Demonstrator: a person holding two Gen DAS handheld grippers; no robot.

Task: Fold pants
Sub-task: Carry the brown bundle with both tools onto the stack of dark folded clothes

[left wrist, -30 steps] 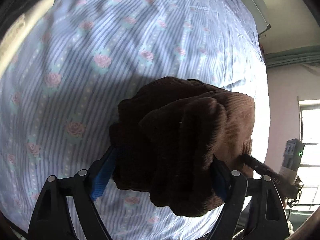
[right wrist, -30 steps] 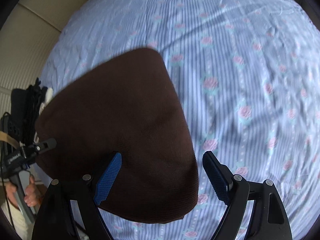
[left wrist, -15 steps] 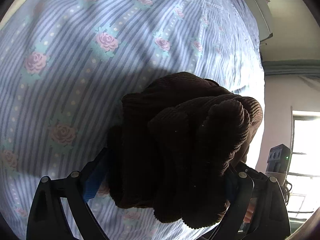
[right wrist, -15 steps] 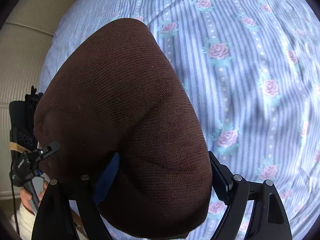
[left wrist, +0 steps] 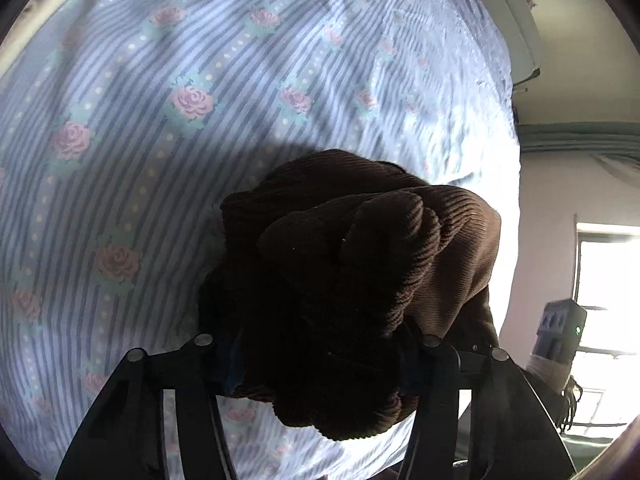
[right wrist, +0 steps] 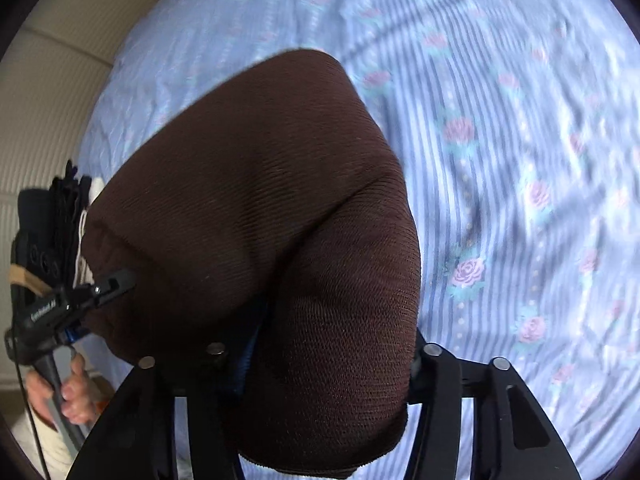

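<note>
The brown corduroy pants are bunched between the fingers of my left gripper, which is shut on them and holds them above the bed. In the right wrist view the same pants hang as a broad brown fold, and my right gripper is shut on their near end. The fabric hides most of both grippers' blue pads. The left gripper also shows at the left of the right wrist view, gripping the pants' far edge.
A bed sheet with blue stripes and pink roses fills both views. A cream padded headboard stands at the left. A pink wall and a bright window lie to the right. A person's hand holds the left gripper's handle.
My right gripper has closed on the pants, which were loose between its open fingers a second ago. Both grippers have shifted over the sheet with the pants.
</note>
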